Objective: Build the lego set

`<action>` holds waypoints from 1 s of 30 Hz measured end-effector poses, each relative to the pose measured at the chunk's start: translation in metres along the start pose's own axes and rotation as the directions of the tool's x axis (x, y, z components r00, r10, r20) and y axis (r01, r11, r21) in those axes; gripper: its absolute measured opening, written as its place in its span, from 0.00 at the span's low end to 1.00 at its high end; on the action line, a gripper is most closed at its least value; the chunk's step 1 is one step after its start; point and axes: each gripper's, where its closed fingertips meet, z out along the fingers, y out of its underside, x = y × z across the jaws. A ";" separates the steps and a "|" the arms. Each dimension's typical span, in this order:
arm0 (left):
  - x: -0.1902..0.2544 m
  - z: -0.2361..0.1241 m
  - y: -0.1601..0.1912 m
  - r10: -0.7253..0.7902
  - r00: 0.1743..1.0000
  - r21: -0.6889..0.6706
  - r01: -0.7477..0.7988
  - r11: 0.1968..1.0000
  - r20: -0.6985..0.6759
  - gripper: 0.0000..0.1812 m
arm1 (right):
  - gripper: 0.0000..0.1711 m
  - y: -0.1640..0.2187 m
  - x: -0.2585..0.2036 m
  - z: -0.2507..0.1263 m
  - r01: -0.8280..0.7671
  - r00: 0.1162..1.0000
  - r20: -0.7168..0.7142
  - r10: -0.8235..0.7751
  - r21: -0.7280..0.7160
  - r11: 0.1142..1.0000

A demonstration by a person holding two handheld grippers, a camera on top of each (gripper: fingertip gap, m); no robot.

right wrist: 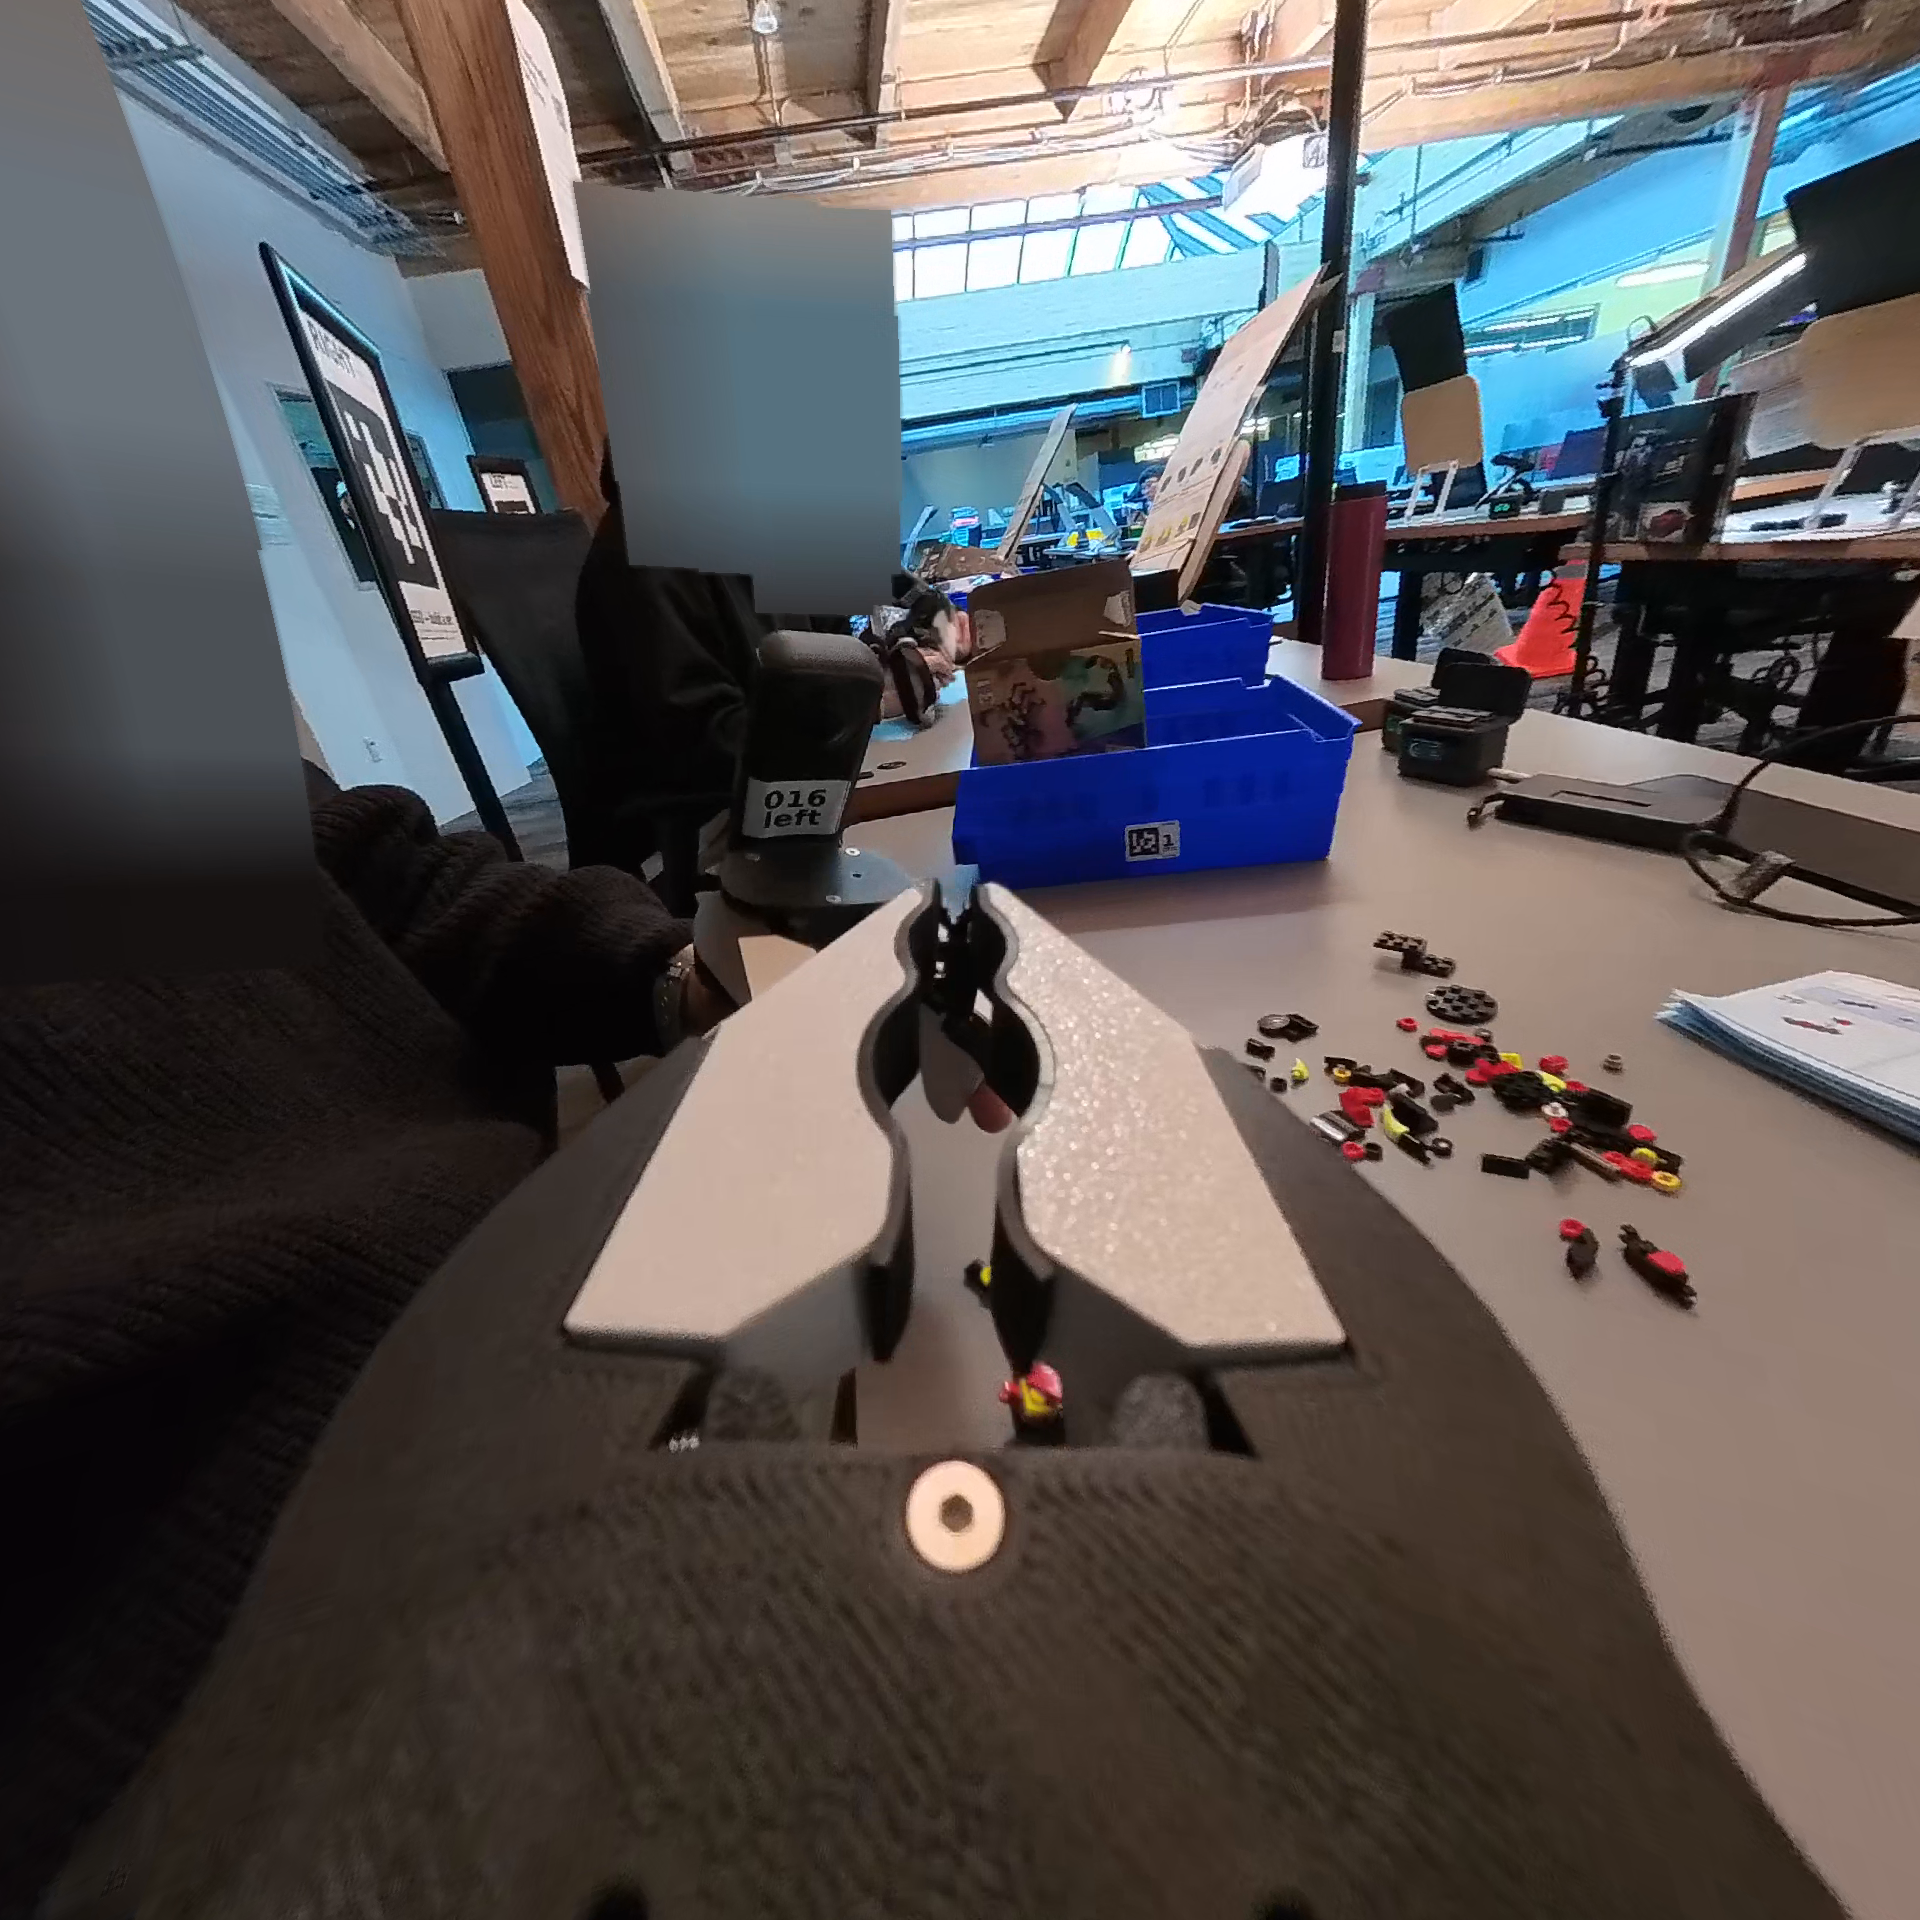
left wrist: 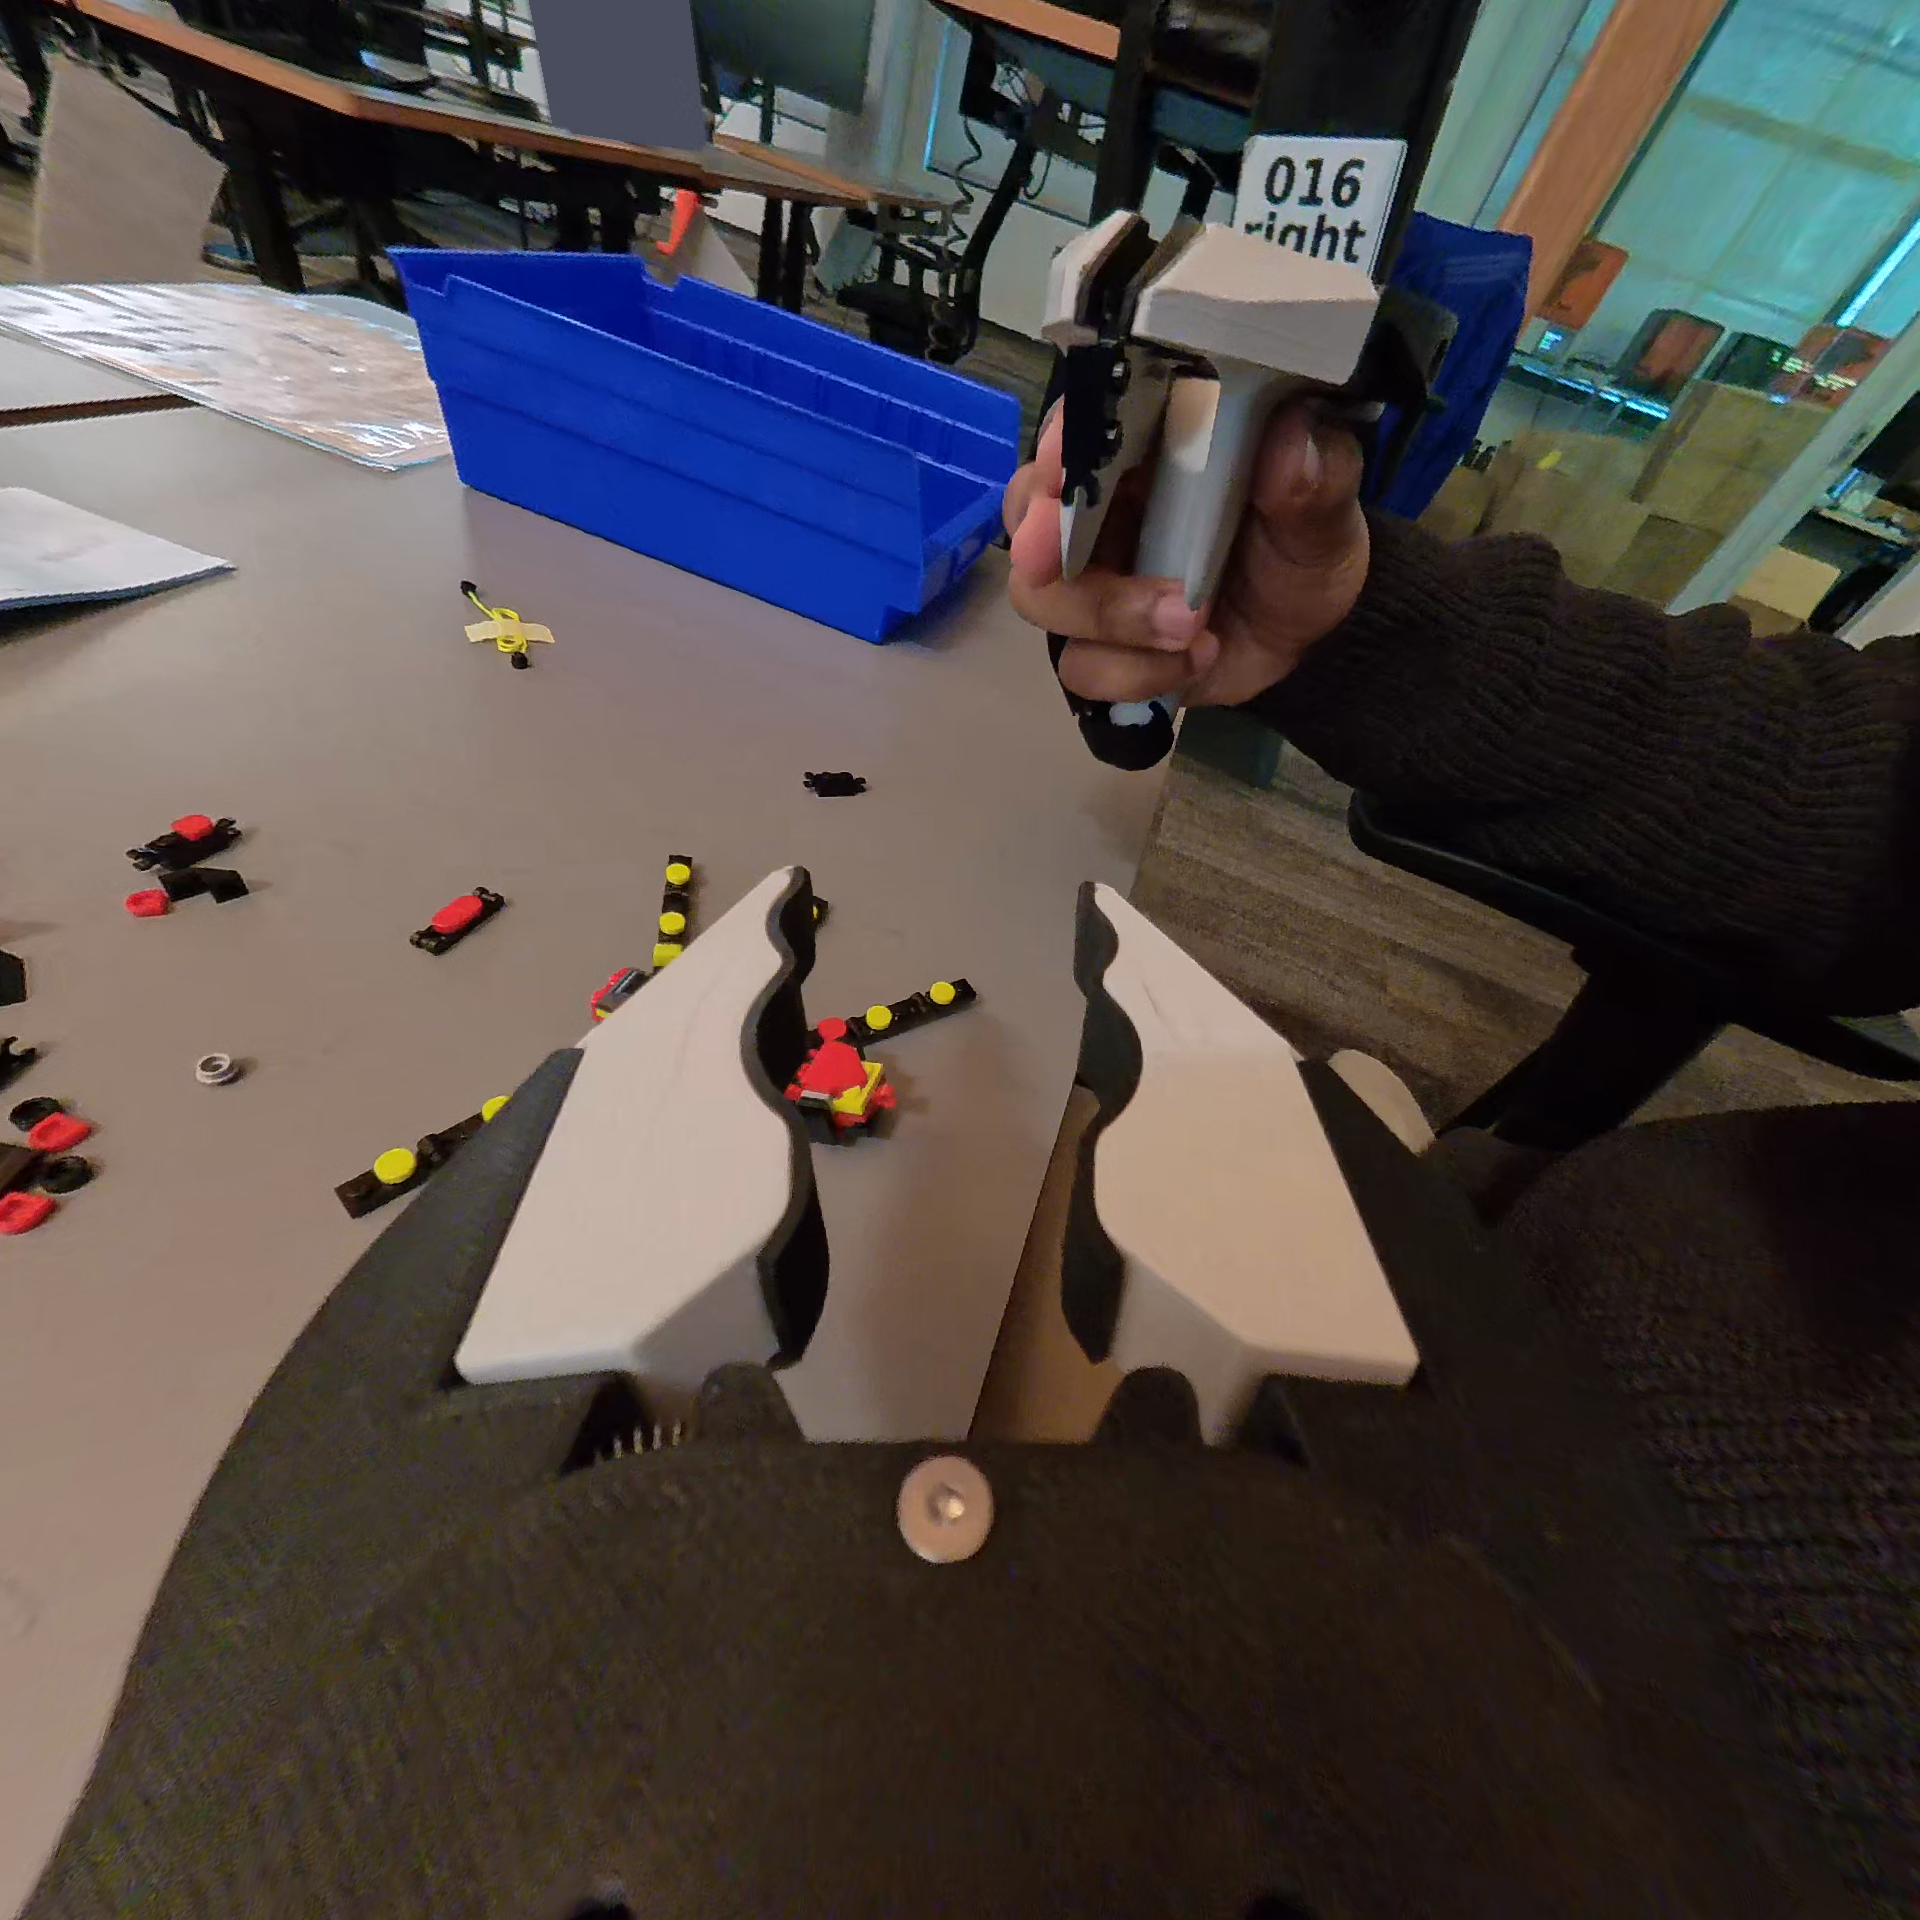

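The right gripper [right wrist: 961, 914] pinches a thin black piece [right wrist: 951, 971]; the left gripper [left wrist: 940, 883] gapes empty. A twist could drop it.

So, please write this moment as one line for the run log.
left gripper: open, above table | right gripper: shut on black lego piece | red-yellow lego assembly: on table
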 end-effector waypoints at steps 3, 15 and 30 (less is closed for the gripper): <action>0.003 0.002 0.003 0.003 1.000 -0.013 -0.003 1.000 -0.013 0.27 | 0.02 0.002 -0.002 0.002 -0.009 1.000 0.012 0.009 -0.001 1.000; 0.004 0.003 0.008 0.013 1.000 -0.039 -0.014 0.999 -0.025 0.26 | 0.02 0.008 -0.002 0.003 -0.025 0.999 0.026 0.025 -0.003 1.000; 0.017 0.005 0.010 0.033 0.996 -0.050 -0.037 0.998 -0.081 0.24 | 0.02 0.015 -0.008 0.008 -0.039 0.998 0.054 0.040 -0.016 0.999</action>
